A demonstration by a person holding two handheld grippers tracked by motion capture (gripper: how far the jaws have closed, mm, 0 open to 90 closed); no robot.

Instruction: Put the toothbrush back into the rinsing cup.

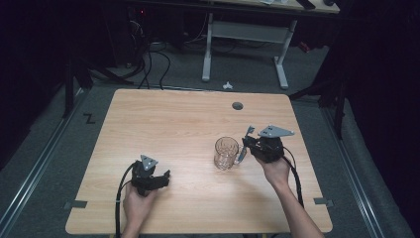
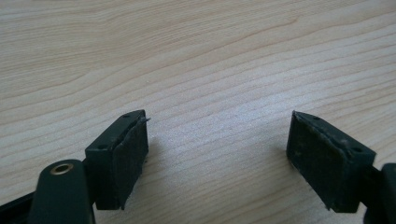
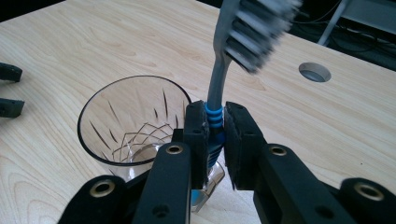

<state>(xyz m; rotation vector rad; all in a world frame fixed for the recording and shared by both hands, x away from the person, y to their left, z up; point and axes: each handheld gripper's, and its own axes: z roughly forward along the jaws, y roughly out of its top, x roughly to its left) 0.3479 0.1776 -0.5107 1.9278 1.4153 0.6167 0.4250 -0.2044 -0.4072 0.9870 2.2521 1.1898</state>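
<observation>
right tongs clamp toothbrush beside glass

Toothbrush and glass toward the right of the table

The toothbrush, grey-handled with a ribbed blue grip section, is standing roughly upright with its bristled head uppermost (the head is blurring in the right gripper view) and its bristles facing right in that view; it is sitting just beside the glass's right side, its lower end dipping below the rim level outside the wall, and whether it is touching the glass cannot be told. The glass, a clear cut-pattern tumbler, is standing upright and empty on the wooden table, right of centre and toward the near half, its open mouth facing up.
</observation>
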